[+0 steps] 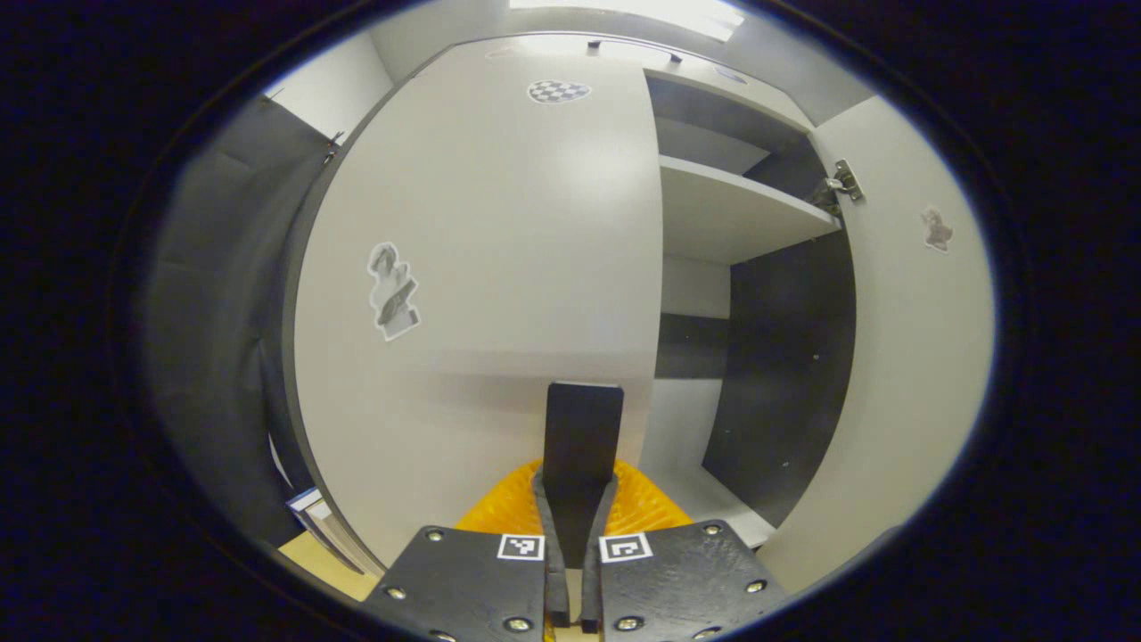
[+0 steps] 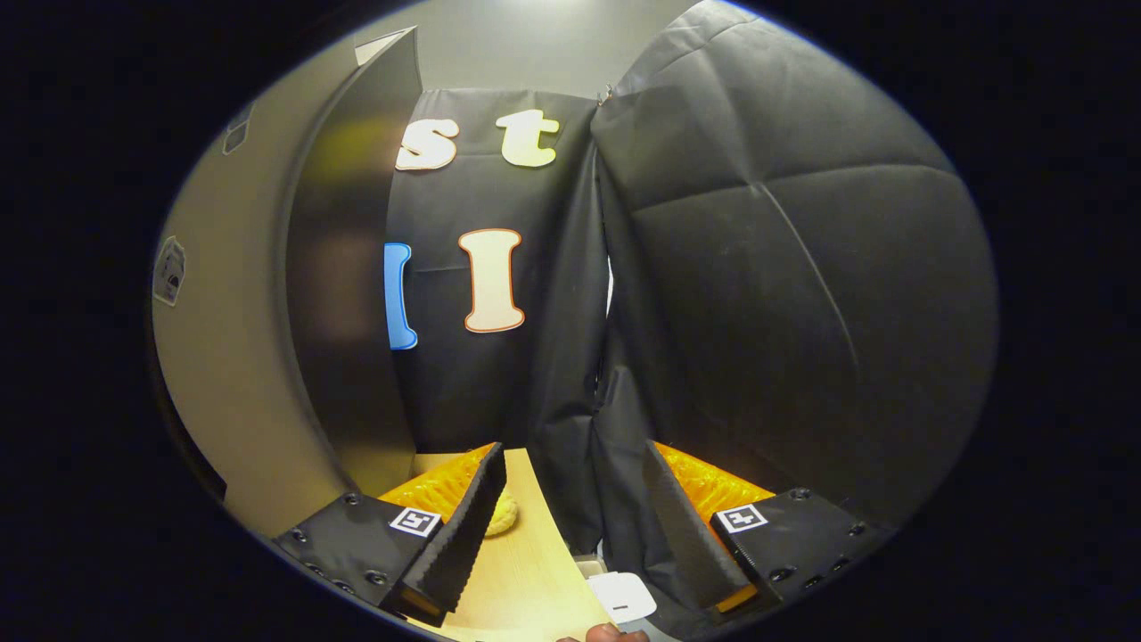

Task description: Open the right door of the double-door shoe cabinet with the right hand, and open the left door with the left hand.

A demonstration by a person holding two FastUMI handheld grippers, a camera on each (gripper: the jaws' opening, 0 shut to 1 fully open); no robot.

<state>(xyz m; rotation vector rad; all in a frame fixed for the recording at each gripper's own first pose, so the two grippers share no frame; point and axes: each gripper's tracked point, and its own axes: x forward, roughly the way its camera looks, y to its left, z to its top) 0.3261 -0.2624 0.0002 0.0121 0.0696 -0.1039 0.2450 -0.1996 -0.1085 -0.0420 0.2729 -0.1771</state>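
— Cabinet (image 1: 713,214) status: where is it from your left gripper (image 1: 581,419)?

— Straight ahead of me. Its left door (image 1: 481,294) stands just past my fingers, front face toward me, with a sticker (image 1: 392,290) on it and a handle (image 1: 633,46) at its top edge. My left fingers are pressed together with nothing between them. Whether the tips touch the door, I cannot tell.

— And the right door (image 1: 900,339)?

— Swung out, off to the right of my left gripper, with its hinge (image 1: 842,181) showing. Between the doors I see a shelf (image 1: 731,209) and dark inner walls.

— Your right gripper (image 2: 570,499)?

— Spread wide, holding nothing. A pale panel (image 2: 241,348) rises just left of it, black cloth (image 2: 784,294) ahead, a wooden surface (image 2: 526,571) below.
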